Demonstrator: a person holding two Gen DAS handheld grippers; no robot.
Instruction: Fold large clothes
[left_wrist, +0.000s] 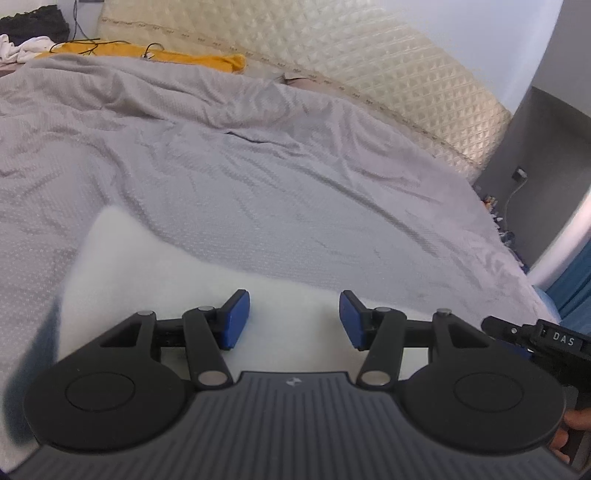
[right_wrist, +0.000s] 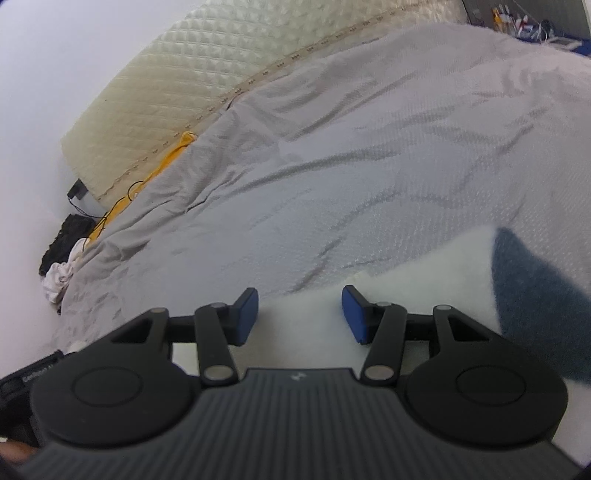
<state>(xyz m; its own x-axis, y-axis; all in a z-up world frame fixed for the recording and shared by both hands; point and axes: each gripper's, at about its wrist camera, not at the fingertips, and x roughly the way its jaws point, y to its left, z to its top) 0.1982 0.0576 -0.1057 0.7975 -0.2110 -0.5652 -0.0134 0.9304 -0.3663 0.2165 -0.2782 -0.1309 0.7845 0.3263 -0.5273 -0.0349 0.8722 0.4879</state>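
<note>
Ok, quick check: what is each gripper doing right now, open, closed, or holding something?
Left gripper: jaws open, holding nothing, above the white garment.
Right gripper: jaws open, holding nothing, above the same garment.

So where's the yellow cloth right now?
In the left wrist view the yellow cloth lies at the far top left, between the grey bedspread and the cream quilted headboard, with a black cable across it.

I am looking at a soft, fuzzy white garment lying on a matt, dotted-weave grey bedspread, beside a quilted cream headboard, past my gripper's matt black plastic and blue rubbery pads.
</note>
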